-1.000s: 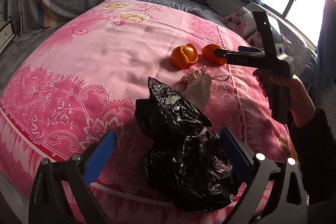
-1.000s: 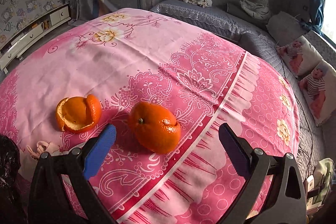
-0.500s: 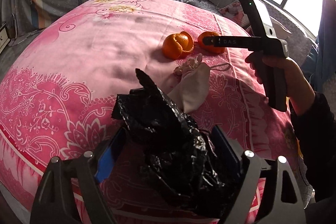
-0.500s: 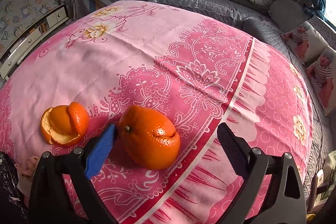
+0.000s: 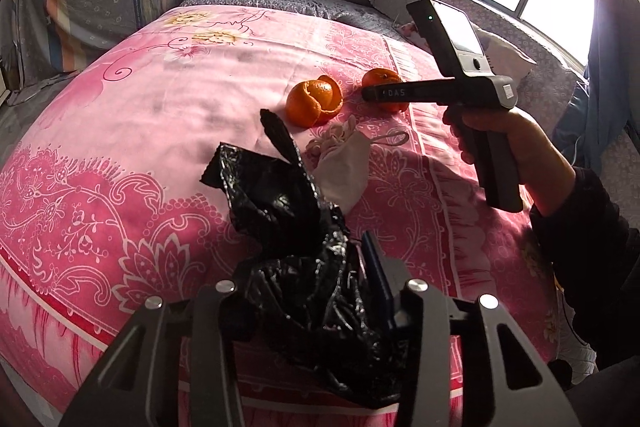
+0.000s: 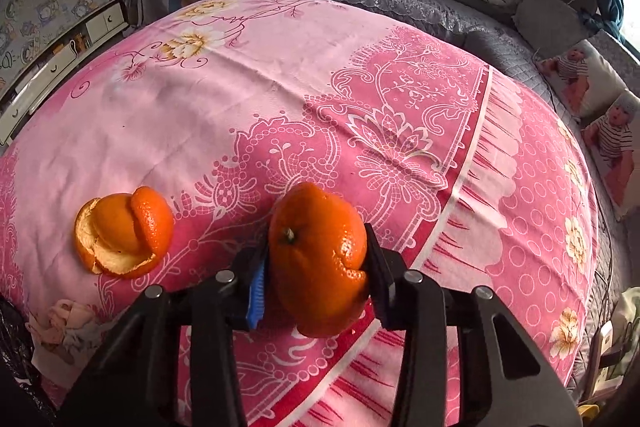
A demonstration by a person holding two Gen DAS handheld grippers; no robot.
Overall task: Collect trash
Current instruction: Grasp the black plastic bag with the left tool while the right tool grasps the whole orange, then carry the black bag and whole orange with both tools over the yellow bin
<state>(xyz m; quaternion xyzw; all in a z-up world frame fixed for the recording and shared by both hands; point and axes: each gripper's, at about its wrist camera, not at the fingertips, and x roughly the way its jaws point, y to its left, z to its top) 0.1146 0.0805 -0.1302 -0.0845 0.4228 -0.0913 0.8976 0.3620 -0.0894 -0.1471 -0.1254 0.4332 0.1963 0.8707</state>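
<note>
Peels number two, both orange and hollow. In the right wrist view the opened, curled orange peel shell [image 6: 122,231] lies at the left on the pink floral bedsheet [image 6: 280,75], and the rounder orange peel with a stem nub [image 6: 318,259] sits at lower centre, pinched between the pads of the right gripper [image 6: 316,277], whose jaws have just been closing onto it. One crumpled black plastic bag [image 5: 296,251] fills the lower middle of the left wrist view, and the left gripper [image 5: 320,291] has just been closing on its bunched plastic, jaws narrow around it; what the bag contains cannot be told. One pale cloth drawstring pouch [image 5: 344,167] lies just beyond, touching the bag. At the right of that view a hand [image 5: 500,131] holds the other tool's handle.
</note>
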